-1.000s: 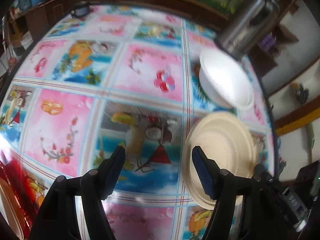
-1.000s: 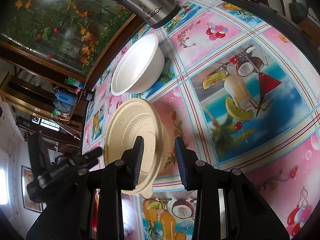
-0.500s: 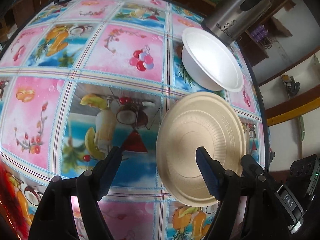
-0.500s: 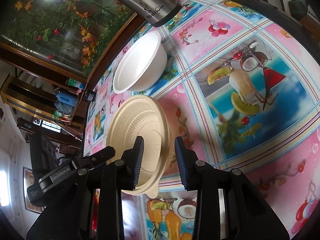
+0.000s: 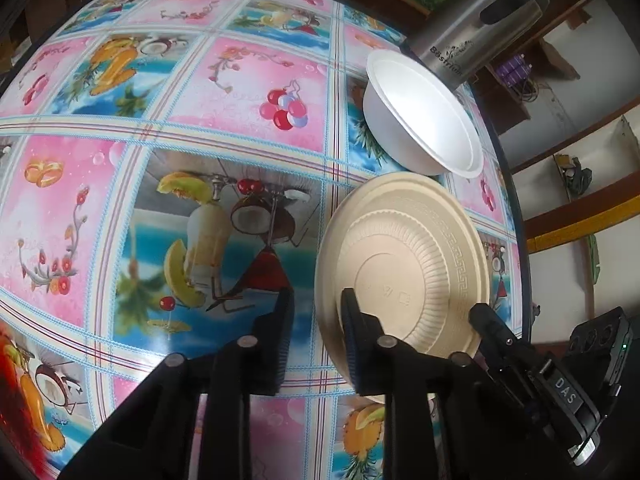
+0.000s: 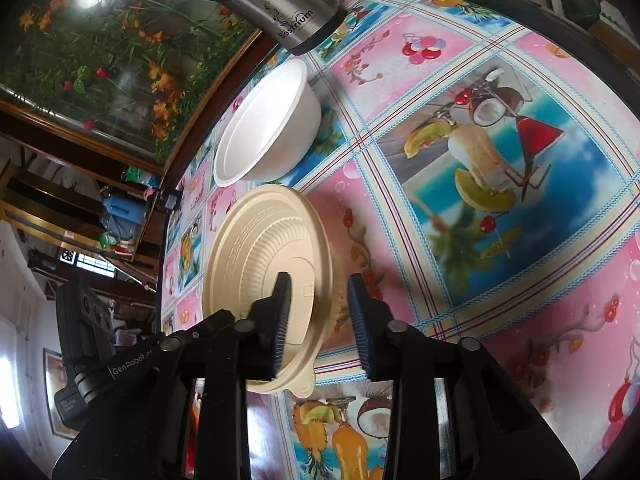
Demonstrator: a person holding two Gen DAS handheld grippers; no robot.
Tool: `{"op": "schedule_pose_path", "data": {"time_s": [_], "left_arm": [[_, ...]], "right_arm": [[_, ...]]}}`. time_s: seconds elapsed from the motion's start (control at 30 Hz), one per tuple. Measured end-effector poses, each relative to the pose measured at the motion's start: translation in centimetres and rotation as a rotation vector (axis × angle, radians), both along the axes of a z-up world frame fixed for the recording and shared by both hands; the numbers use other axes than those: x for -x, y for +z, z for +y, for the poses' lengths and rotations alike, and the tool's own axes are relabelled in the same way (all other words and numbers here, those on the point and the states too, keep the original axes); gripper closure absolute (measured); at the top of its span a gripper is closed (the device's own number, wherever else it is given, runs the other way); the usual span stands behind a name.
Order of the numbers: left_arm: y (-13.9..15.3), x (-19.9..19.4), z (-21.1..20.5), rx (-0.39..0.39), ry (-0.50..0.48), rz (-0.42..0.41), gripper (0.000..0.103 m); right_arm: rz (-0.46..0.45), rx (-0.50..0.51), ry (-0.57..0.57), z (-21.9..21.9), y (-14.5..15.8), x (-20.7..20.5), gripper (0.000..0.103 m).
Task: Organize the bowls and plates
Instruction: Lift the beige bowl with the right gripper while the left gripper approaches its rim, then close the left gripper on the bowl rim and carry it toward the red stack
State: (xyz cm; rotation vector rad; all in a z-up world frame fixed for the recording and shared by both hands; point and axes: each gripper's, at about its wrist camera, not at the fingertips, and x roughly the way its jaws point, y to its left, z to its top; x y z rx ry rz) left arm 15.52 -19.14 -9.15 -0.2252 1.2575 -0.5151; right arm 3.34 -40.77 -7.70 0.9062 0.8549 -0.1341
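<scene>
A beige ribbed plate [image 5: 404,272] [image 6: 264,264] is near the table's edge, with a white bowl [image 5: 424,116] [image 6: 264,128] just beyond it. My left gripper [image 5: 316,296] straddles the plate's left rim. Its jaws are closing, one finger over the plate's inside and the other outside. A strip of tablecloth still shows between the outer pad and the rim. My right gripper [image 6: 319,278] is closing tighter on the opposite rim and wall, which fill its gap. One of its fingers [image 5: 490,326] shows at the plate's lower right in the left wrist view.
A steel flask [image 5: 476,24] [image 6: 280,4] stands behind the bowl at the table's edge [image 5: 516,216]. The fruit-print tablecloth [image 5: 224,128] stretches away to the left of the plate. Something red [image 5: 16,400] lies at the near left corner.
My left gripper's jaws have narrowed from wide open to a small gap around the plate's left rim, and it has sunk a little toward the plate. The right gripper stays put.
</scene>
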Motion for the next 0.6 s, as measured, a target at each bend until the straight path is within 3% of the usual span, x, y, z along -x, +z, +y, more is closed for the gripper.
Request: {"op": "schedule_pose_path", "data": {"time_s": [0.2,0.6], "left_arm": [[0.4,0.4,-0.1,-0.018,-0.013,-0.035,0.093],[0.5,1.8,1.0,-0.028,-0.031,-0.045,0.092]], "right_arm": [[0.004,-0.003,-0.002,0.0,-0.4,0.0,0.087],[-0.005,0.002,0.010,1.1,0.2,0.7,0.087]]}}
